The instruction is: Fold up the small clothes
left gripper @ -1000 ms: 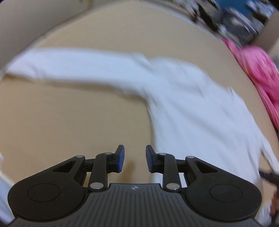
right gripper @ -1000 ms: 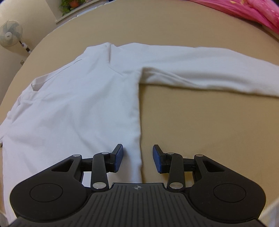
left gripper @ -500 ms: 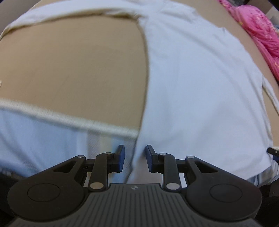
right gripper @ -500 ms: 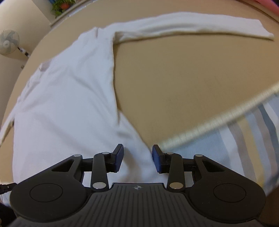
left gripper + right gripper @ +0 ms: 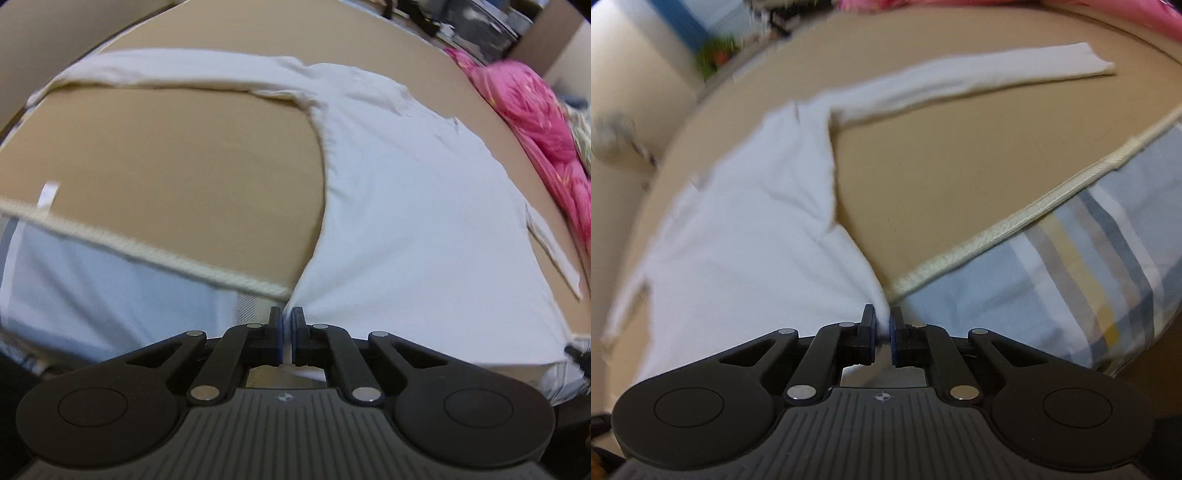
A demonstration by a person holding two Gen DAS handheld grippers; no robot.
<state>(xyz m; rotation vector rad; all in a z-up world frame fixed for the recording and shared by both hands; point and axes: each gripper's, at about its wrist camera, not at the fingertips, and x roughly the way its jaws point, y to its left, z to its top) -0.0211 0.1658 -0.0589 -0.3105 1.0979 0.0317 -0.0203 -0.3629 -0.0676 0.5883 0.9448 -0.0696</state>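
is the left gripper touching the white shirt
Touching. The left wrist view shows the left gripper closed on the bottom corner of the white shirt, cloth pinched between its fingers.

Shirt (image 5: 406,221) lies on the mat (image 5: 184,166) (sleeves outspread), pink bedding (image 5: 524,110) behind it

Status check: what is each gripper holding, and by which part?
Both hold the white long-sleeved shirt: left gripper is shut on its near bottom hem corner, right gripper on the other hem corner.
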